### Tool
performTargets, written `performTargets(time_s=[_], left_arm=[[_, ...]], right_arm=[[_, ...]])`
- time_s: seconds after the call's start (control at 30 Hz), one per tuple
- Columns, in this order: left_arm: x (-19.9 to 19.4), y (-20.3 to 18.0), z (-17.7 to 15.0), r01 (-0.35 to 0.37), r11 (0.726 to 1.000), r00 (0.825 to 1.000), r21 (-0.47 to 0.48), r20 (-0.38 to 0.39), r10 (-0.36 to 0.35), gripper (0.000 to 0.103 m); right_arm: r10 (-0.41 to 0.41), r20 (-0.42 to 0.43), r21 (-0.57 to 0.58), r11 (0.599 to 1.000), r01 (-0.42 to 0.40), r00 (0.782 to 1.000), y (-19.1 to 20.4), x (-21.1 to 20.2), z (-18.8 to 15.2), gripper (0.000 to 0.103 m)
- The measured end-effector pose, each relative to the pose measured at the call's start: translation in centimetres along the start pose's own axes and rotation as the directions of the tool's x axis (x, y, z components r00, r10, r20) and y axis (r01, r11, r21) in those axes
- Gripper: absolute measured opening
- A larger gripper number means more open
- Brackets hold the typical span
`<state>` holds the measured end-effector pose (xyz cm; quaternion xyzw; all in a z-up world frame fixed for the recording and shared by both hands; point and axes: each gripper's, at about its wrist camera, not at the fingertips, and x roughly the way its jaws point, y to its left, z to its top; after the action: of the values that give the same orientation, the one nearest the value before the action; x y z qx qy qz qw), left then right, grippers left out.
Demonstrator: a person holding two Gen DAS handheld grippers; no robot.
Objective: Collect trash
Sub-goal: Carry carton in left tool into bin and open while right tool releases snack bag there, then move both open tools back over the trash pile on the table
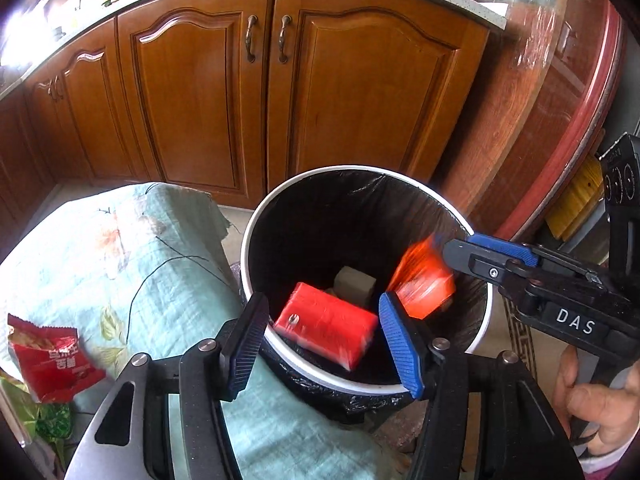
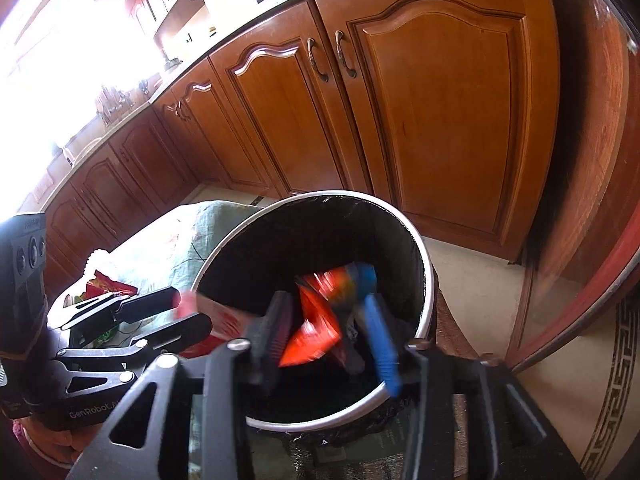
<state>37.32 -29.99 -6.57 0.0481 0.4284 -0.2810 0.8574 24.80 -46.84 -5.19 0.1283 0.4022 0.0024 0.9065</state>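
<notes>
over the bin (image 1: 256,240) in the left wrist view, our left gripper (image 1: 320,320) hung with jaws spread and empty; the red wrapper (image 1: 52,360) lay left on the cloth (image 1: 120,248). in the right wrist view, our right gripper (image 2: 328,316) had jaws parted, the blurred orange packet (image 2: 312,332) between them above the bin; whether pinched, we cannot tell.

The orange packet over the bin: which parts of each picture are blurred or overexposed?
Left wrist view: the orange packet is motion-smeared and the red packet slightly soft, while the cabinet doors are sharp. Right wrist view: the packet is blurred and the window area is blown white.
</notes>
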Motion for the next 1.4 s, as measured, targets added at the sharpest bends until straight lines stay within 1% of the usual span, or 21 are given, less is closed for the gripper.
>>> performTargets(time_s=[0.13,0.17,0.2,0.23,0.27,0.3,0.4,0.6,0.77,0.87,0.97,1.1,1.4], left_arm=[[-1.3,0.8,-1.1,0.009,1.0,1.0,-0.028,0.022,-0.008,0.059],[-1.7,0.8,-1.5,0.012,0.999,1.0,-0.036,0.027,-0.011,0.059],[-2.2,1.0,-1.9,0.014,0.999,0.999,-0.047,0.035,-0.013,0.059],[-2.7,1.1,-2.4,0.016,0.998,0.999,-0.055,0.041,-0.014,0.06],[-3.2,1.3,-2.9,0.018,0.998,0.999,-0.064,0.049,-0.014,0.06],[-3.8,1.5,-3.4,0.018,0.997,0.998,-0.074,0.058,-0.014,0.06],[-5.3,2.3,-5.1,0.017,0.995,0.997,-0.102,0.08,-0.009,0.062],[-8.7,3.7,-9.3,-0.002,0.988,0.994,-0.151,0.107,0.019,0.063],[-12.1,4.5,-12.4,-0.039,0.984,0.992,-0.171,0.116,0.06,0.063],[-14.1,5.4,-14.3,-0.049,0.98,0.991,-0.191,0.113,0.071,0.063],[-15.7,6.2,-16.0,-0.071,0.973,0.989,-0.217,0.113,0.098,0.063],[-17.8,7.8,-18.0,-0.092,0.959,0.986,-0.269,0.111,0.126,0.063],[-21.6,11.4,-21.0,-0.143,0.925,0.975,-0.352,0.11,0.192,0.063]], right_arm=[[0.013,0.021,0.026,1.0,-0.014,1.0,-0.2,-0.7,-0.5,0.049],[0.018,0.027,0.032,0.999,-0.019,0.999,-0.2,-1.0,-0.6,0.052],[0.023,0.033,0.037,0.999,-0.024,0.999,-0.1,-1.2,-0.8,0.059],[0.031,0.041,0.042,0.999,-0.033,0.999,0.1,-1.5,-1.0,0.063],[0.042,0.05,0.048,0.998,-0.045,0.998,0.2,-1.9,-1.3,0.071],[0.052,0.059,0.051,0.997,-0.055,0.997,0.4,-2.2,-1.5,0.075],[0.076,0.074,0.053,0.995,-0.08,0.994,1.4,-3.0,-2.5,0.08],[0.127,0.076,0.048,0.99,-0.13,0.989,4.2,-3.9,-4.8,0.081],[0.174,0.052,0.031,0.984,-0.175,0.983,7.0,-4.1,-6.7,0.081],[0.186,0.033,0.013,0.982,-0.187,0.982,8.7,-3.9,-7.7,0.081],[0.206,0.01,-0.009,0.979,-0.206,0.979,10.5,-3.4,-8.5,0.081],[0.227,-0.022,-0.037,0.973,-0.228,0.974,12.6,-2.7,-9.4,0.081],[0.276,-0.07,-0.1,0.954,-0.282,0.958,17.0,-1.4,-10.7,0.081]])
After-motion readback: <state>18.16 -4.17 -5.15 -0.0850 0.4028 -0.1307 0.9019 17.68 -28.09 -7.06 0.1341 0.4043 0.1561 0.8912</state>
